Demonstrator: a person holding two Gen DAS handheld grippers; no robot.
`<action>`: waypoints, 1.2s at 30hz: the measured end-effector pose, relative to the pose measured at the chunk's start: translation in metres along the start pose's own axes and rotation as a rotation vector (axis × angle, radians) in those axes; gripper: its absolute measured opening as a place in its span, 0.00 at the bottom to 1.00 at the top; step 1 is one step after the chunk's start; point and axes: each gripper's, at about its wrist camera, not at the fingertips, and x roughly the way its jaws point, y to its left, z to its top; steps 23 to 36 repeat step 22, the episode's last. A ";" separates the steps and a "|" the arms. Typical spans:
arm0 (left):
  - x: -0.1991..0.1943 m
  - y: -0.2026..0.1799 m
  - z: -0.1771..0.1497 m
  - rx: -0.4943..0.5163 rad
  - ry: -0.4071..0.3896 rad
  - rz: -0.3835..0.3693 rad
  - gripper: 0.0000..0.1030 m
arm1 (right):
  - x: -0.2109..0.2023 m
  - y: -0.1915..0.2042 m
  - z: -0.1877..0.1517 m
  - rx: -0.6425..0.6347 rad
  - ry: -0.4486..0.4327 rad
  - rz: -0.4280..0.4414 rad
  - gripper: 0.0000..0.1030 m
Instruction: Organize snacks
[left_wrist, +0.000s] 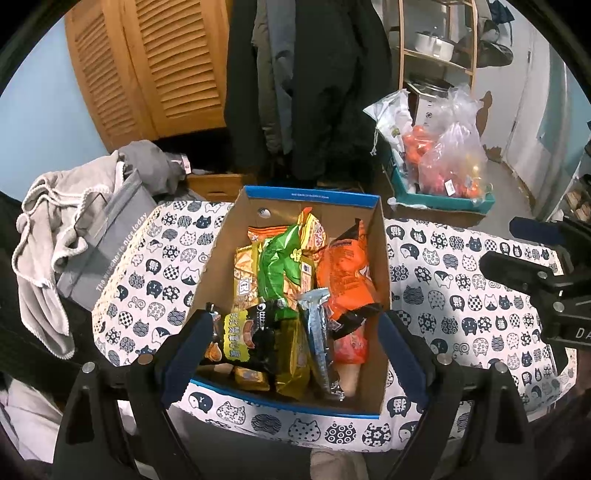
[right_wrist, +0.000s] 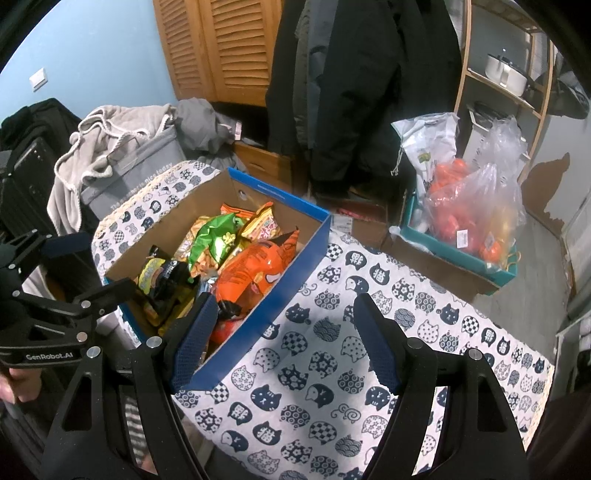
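Cardboard box (left_wrist: 382, 258) with blue rim sits on the cat-print surface (right_wrist: 314, 369), directly ahead of and below the left gripper (left_wrist: 295, 347); snacks already fill it.

Judged step: pick or straighten 1 packet. Advice: come down vertically, take a packet by its crimped end, avoid dragging neighbours or snagging the box wall.

Orange packet (left_wrist: 343, 273) lies ahead-right of the left gripper, green packet (left_wrist: 277, 266) ahead-centre, black-and-yellow packet (left_wrist: 247, 336) against its left finger.

Left gripper: jaws wide apart, holding nothing. Right gripper (right_wrist: 288, 343): jaws wide apart, empty, over bare cloth, box to its left.
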 end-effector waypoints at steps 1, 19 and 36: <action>0.000 0.000 0.000 0.001 0.000 0.001 0.89 | 0.000 0.000 0.000 0.000 0.001 -0.001 0.73; -0.001 -0.002 -0.002 0.003 -0.004 -0.012 0.89 | 0.000 -0.001 0.000 -0.001 0.000 0.000 0.73; -0.001 -0.002 -0.002 0.002 0.004 -0.008 0.89 | 0.001 -0.001 0.000 -0.002 0.001 0.000 0.73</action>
